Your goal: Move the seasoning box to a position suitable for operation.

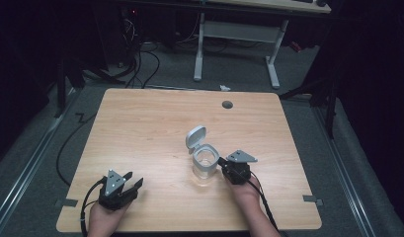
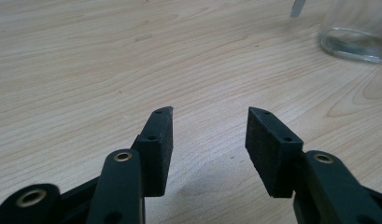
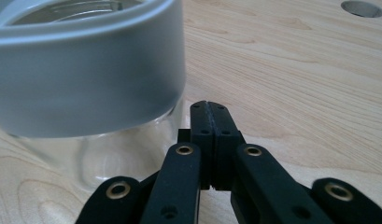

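Observation:
A clear glass jar (image 1: 205,165) with a grey collar and a flipped-up grey lid (image 1: 195,136) stands upright on the wooden table (image 1: 150,123). My right gripper (image 1: 223,164) sits just right of the jar, its jaws pressed together with nothing between them; in the right gripper view the gripper (image 3: 210,106) rests beside the jar's grey collar (image 3: 86,70). My left gripper (image 1: 136,181) lies low near the table's front left, open and empty. Its pads (image 2: 158,140) hover over bare wood, with the jar's glass base (image 2: 354,32) far off at upper right.
A round cable hole (image 1: 227,104) is in the table near its far edge. Behind the table stand a white desk frame (image 1: 236,39) and floor cables (image 1: 140,64). Black cables trail off the front edge from both grippers.

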`<state>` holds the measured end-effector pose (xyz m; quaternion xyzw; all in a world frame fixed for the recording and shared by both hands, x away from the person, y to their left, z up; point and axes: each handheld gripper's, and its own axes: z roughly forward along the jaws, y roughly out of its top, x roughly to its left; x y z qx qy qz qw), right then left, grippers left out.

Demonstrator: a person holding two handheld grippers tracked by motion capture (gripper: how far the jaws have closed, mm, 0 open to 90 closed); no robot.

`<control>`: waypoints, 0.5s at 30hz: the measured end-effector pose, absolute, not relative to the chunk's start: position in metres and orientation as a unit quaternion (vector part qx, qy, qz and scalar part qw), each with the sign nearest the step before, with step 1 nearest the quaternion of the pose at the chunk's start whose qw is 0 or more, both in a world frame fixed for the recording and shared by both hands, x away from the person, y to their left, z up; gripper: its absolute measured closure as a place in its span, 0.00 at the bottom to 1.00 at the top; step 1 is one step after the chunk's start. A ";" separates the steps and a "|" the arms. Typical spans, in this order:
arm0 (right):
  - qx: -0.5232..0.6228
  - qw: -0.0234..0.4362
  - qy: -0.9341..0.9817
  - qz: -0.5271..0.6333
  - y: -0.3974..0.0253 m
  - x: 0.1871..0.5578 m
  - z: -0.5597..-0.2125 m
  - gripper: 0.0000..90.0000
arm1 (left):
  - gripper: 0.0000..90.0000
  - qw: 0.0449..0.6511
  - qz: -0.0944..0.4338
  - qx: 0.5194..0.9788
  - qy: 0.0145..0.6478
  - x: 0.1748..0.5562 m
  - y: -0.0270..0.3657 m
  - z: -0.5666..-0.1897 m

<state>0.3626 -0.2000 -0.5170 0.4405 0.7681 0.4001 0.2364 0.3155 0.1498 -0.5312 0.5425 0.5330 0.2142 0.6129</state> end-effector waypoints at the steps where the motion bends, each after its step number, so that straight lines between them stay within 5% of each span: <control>1: 0.441 0.236 0.768 0.400 -0.200 0.363 -0.517 1.00 | 0.58 0.613 0.215 0.542 0.533 0.316 0.150 -0.531; 15: 0.418 0.223 0.776 0.416 -0.188 0.335 -0.518 1.00 | 0.59 0.616 0.226 0.544 0.523 0.314 0.146 -0.531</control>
